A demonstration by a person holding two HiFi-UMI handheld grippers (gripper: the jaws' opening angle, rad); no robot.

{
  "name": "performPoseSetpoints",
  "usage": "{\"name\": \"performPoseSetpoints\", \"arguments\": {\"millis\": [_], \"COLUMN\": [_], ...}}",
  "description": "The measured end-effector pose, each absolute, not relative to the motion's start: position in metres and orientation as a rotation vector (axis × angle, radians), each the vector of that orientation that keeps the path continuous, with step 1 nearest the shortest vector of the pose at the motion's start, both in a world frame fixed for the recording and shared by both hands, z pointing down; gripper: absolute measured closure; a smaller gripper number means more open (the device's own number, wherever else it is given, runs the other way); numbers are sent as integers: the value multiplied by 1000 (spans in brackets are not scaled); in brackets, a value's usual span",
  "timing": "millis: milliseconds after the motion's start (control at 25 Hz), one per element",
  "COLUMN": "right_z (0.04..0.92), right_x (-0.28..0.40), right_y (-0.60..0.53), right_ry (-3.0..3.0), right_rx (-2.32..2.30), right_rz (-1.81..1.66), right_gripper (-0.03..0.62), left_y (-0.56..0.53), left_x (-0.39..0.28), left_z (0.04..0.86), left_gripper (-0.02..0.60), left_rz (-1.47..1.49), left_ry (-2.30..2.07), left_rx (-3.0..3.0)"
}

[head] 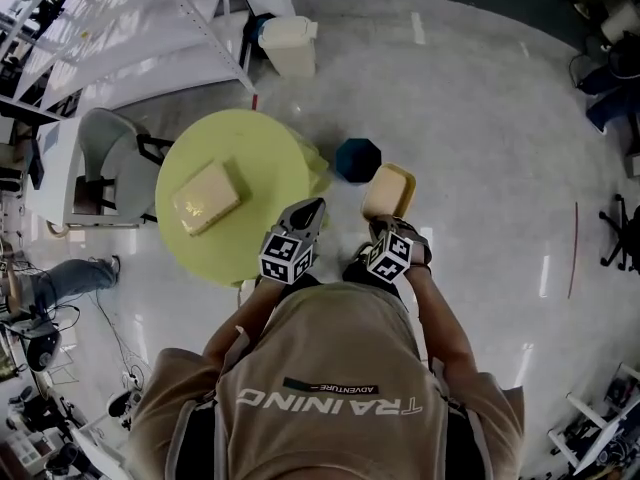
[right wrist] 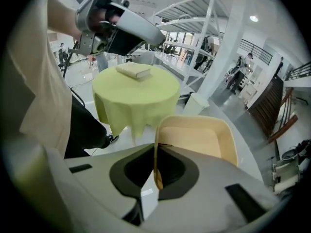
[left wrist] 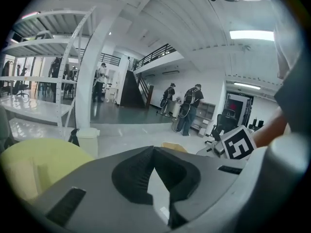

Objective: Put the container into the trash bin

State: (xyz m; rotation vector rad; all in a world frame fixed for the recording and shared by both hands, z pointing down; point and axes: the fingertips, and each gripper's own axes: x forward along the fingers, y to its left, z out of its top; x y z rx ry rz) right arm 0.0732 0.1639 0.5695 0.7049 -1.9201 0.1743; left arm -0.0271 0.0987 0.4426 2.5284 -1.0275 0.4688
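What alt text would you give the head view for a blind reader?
From above: a person's right tool grips a beige container by its rim, near a dark blue bin on the floor. The empty left tool hovers beside a round yellow-green table holding another container.

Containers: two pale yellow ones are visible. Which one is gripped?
The open container held out beside the table, its rim pinched by the right gripper. The other container rests on that table, touched by neither gripper.

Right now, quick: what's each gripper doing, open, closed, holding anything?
Left gripper: closed, nothing in it.
Right gripper: closed on the rim of the beige container.
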Motion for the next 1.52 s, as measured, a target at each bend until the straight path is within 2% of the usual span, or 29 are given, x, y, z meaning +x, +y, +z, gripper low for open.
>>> {"name": "performPoseSetpoints", "arguments": {"millis": [400,1240,1520], "right_z": [573,579,594], "right_x": [105,60,66], "right_y": [145,39,24], "right_ry": [-1964,-1891,-1899], "right_rx": [678,596,533], "right_rz": [206,195,210], "right_gripper": [587,586,586], "left_y": [81,-32,-46], "left_x": [20,-3,5], "left_z": [442,477,504], "left_gripper": [580,580,580], "left_rz": [492,457,508], "left_ry": [-1023,-950,-969], "left_rx": [2499,2502,2428]}}
